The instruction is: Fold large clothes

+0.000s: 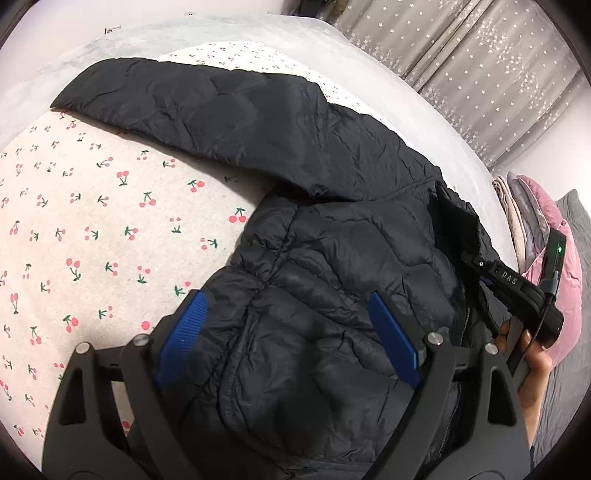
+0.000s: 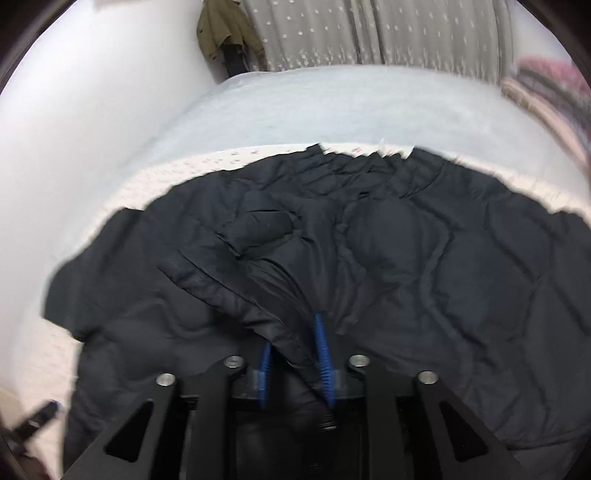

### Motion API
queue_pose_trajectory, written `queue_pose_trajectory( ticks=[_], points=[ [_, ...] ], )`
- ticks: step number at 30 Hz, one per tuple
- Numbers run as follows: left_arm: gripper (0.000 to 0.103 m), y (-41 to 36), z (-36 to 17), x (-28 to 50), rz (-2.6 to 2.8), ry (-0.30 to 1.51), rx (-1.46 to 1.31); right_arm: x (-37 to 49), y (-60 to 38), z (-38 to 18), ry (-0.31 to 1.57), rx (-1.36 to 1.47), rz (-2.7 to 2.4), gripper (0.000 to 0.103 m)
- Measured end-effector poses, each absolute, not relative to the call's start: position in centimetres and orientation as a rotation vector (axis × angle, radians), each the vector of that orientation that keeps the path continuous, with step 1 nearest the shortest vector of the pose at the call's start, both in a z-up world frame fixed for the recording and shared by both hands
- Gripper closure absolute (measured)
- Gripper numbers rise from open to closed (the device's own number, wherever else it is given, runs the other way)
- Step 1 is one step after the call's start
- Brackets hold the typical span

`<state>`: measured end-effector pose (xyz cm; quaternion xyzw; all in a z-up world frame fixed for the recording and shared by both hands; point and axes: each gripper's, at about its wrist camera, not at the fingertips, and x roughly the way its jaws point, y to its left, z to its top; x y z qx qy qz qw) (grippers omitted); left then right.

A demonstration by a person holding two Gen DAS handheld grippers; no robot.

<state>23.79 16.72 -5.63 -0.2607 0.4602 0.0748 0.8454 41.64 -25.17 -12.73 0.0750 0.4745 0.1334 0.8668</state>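
1. Left wrist view, to the left of the left gripper [image 1: 288,332]: a cherry-print sheet [image 1: 92,229] covered the bed, with a pale grey blanket [image 1: 44,74] beyond it along the far edge.
2. Ahead and left of that gripper, one sleeve [image 1: 207,107] of the black quilted jacket [image 1: 332,258] stretched out flat across the sheet.
3. The left gripper's blue fingers [image 1: 184,332] stood wide apart, poised over the jacket body, which filled the space between them; nothing was clamped.
4. To the right of the left gripper, the right gripper [image 1: 517,291] lay at the jacket's far edge. It partly hid the jacket's collar area.
5. Further right sat a pile of pink and beige bedding [image 1: 543,229], with star-patterned curtains [image 1: 480,74] behind.
6. Right wrist view, blurred: to the far left of the right gripper [image 2: 293,354], a white wall [image 2: 92,110], with an olive garment [image 2: 221,29] hanging near the curtains [image 2: 369,33].
7. The right gripper's blue fingers [image 2: 322,354] were drawn close together, pinching a raised fold of the jacket [image 2: 443,277]; the fold rose in front of the camera and hid the fingertips.
8. The jacket body spread ahead and to the right of this gripper, over the sheet [image 2: 155,177] and blanket [image 2: 332,107].
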Motion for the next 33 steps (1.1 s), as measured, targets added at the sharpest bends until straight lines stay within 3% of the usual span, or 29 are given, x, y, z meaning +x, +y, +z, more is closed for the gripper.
queue_pose_trajectory(
  ticks=[4,5,12,16,20,23,25,29,33],
  points=[
    [0.014,16.6,-5.7,23.9,0.147,0.974,-0.559,41.5,-24.5,-13.1,1.035,0.185,0.322,0.039],
    [0.014,16.5,-5.6,24.0,0.142,0.972,-0.558,41.4,-24.5,-13.0,1.034,0.195,0.332,0.037],
    [0.014,16.5,-5.6,24.0,0.144,0.968,-0.561,40.5,-26.2,-11.3,0.961,0.406,0.402,0.034],
    [0.014,16.9,-5.7,24.0,0.141,0.966,-0.573,41.1,-24.3,-14.9,1.087,0.281,0.323,0.033],
    [0.014,18.7,-5.9,24.0,0.167,0.955,-0.599,40.0,-23.6,-12.4,1.078,0.237,0.315,0.033],
    [0.014,21.2,-6.4,23.7,0.193,0.951,-0.676,35.7,-26.3,-8.0,0.982,0.407,0.403,0.033],
    [0.014,23.1,-6.5,23.4,0.204,0.942,-0.729,32.4,-28.0,-6.5,1.012,0.465,0.42,0.033],
    [0.014,29.7,-5.6,21.8,0.352,0.833,-0.87,24.2,-33.0,-5.5,1.092,0.64,0.384,0.032],
    [0.014,36.5,-6.1,21.8,0.489,0.812,-0.934,19.3,-36.9,-5.9,1.009,0.773,0.431,0.028]
  ],
)
